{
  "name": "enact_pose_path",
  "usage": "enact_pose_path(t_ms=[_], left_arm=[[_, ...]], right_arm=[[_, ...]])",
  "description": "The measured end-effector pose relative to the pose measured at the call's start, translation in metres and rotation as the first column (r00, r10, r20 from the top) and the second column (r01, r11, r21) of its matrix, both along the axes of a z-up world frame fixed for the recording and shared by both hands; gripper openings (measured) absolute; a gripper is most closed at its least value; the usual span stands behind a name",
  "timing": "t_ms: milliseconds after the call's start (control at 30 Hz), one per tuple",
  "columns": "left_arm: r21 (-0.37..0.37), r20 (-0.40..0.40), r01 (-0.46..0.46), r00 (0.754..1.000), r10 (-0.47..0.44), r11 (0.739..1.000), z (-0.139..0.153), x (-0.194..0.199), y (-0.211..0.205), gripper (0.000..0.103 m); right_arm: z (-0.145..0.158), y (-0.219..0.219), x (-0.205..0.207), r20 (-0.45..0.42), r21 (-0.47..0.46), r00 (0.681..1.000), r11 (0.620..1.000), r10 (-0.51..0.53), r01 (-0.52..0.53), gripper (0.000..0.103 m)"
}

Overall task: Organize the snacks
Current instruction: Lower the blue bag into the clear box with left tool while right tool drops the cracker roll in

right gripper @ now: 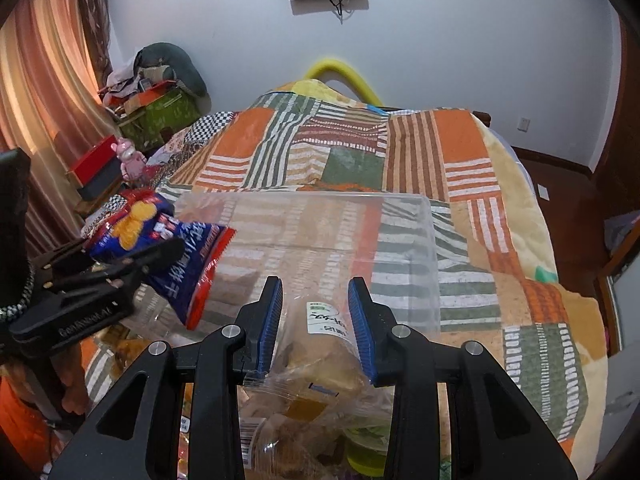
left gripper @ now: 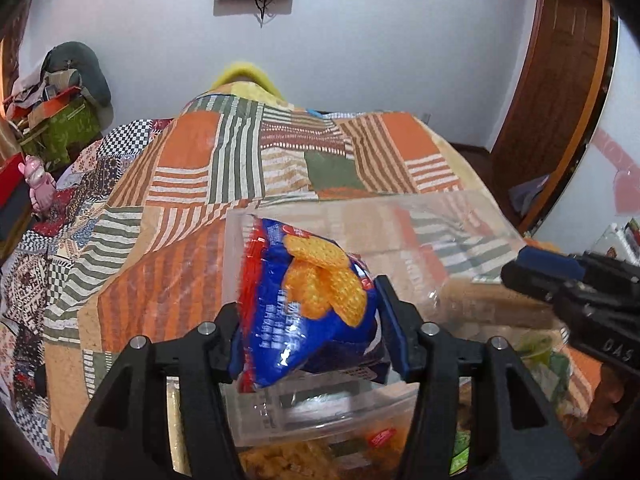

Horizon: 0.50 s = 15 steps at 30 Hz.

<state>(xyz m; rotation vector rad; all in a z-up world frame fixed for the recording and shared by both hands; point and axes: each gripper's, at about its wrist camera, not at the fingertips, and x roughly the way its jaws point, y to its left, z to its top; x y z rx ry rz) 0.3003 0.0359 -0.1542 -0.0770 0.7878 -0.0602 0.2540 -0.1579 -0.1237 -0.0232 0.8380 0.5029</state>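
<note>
My left gripper (left gripper: pixel 310 300) is shut on a blue and red cracker bag (left gripper: pixel 304 308) and holds it over the near left corner of a clear plastic box (left gripper: pixel 460 216) on the bed. The same bag (right gripper: pixel 168 248) and left gripper (right gripper: pixel 160 254) show at the left in the right wrist view. My right gripper (right gripper: pixel 316 304) is open above a clear-wrapped pack of brown pastries (right gripper: pixel 320 380), its fingers on either side without touching it. The right gripper (left gripper: pixel 520 268) enters the left wrist view from the right. The clear box (right gripper: pixel 424 240) lies just beyond the pastries.
A patchwork quilt (right gripper: pixel 460 152) covers the bed. More snack packs (left gripper: pixel 288 456) lie below the grippers. A pink toy (right gripper: pixel 132 160), red box (right gripper: pixel 96 164) and cluttered green box (right gripper: pixel 160 116) stand at the left by the curtain (right gripper: pixel 36 92). A wooden door (left gripper: pixel 560 92) is at the right.
</note>
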Motion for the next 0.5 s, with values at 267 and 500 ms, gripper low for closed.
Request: enact_pose_path(t_ms=[267,500], left_arm=[[0.012,0.037,0.004,0.999,-0.004,1.0,0.015,-0.017,0.0,0.072],[0.015,0.102,-0.001,0.995,0.0,1.0,0.043,-0.045,0.004,0.09]], right_arm=[[0.005,-0.01,-0.004,0.003,0.01,1.0,1.0,-0.022,0.022,0.041],[0.029,-0.022,-0.026,0.097,-0.006,0.995,0.999,-0.031,0.032,0.06]])
